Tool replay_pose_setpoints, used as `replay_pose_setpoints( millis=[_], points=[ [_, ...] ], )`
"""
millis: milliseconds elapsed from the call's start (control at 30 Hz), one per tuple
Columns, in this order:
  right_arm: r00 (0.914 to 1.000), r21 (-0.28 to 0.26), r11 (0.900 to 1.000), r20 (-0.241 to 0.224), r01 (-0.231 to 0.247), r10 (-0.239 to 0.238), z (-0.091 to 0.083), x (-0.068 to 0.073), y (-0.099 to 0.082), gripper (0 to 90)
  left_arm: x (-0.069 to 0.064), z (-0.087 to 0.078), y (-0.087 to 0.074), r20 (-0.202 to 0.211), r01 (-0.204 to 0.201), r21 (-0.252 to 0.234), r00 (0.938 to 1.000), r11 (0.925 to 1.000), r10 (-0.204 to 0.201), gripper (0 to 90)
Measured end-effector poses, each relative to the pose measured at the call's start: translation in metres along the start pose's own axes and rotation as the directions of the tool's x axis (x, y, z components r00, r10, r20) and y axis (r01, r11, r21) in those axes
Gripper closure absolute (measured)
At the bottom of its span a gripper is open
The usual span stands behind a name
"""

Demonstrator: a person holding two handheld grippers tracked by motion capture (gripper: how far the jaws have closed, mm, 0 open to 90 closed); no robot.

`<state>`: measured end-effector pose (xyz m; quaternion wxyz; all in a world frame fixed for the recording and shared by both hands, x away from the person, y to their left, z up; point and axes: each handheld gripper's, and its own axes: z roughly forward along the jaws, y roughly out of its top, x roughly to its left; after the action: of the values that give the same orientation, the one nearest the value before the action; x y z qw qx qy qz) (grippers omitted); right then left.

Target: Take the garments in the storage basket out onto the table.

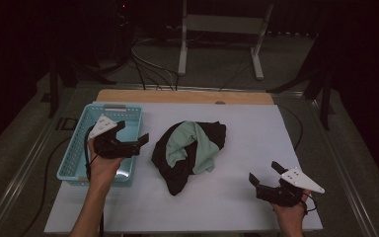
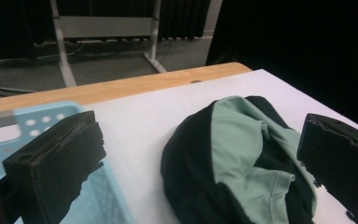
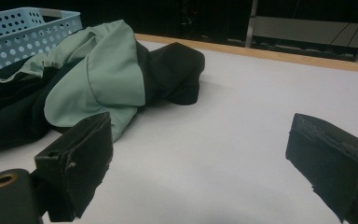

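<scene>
garment (image 1: 190, 153) lies crumpled mid-bench (image 1: 256, 128), beside the basket (image 1: 76, 163). both grippers, left (image 1: 133, 139) and right (image 1: 265, 174), gape wide, holding nothing; a shallow pinch could snag 1 layer and drag it.

A white sheet (image 1: 256, 148) covers most of the table, leaving a strip of bare wood (image 1: 177, 96) along its far edge. A light blue perforated basket (image 1: 79, 143) stands on the sheet near its left edge, its long side running away from the person. Behind the table, on the grey floor (image 1: 286, 74), stands a white metal frame (image 1: 222, 29), with dark cables (image 1: 148, 69) trailing beside its left leg.
</scene>
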<state>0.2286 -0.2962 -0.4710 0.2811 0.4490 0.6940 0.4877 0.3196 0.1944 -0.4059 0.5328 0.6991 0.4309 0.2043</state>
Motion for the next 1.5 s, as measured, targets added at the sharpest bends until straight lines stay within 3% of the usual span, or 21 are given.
replay_pose_setpoints(
  millis=[400,667,1500],
  points=[
    [1.0,-0.002,1.0,-0.002,0.002,-0.002,0.0,0.0,0.0,7.0,0.014,-0.019,-0.01,-0.05,-0.009,-0.01,0.9987,0.9999,0.008,0.0],
    [1.0,-0.004,1.0,-0.006,0.001,-0.001,0.0,0.0,0.0,7.0,0.019,-0.028,-0.017,-0.06,-0.014,-0.01,0.9981,0.9999,0.013,0.0],
    [1.0,-0.026,0.9997,0.004,0.004,-0.004,0.0,-0.005,0.003,7.0,0.034,-0.05,-0.032,-0.095,0.02,-0.038,0.9952,0.9991,-0.024,0.0]
  ],
)
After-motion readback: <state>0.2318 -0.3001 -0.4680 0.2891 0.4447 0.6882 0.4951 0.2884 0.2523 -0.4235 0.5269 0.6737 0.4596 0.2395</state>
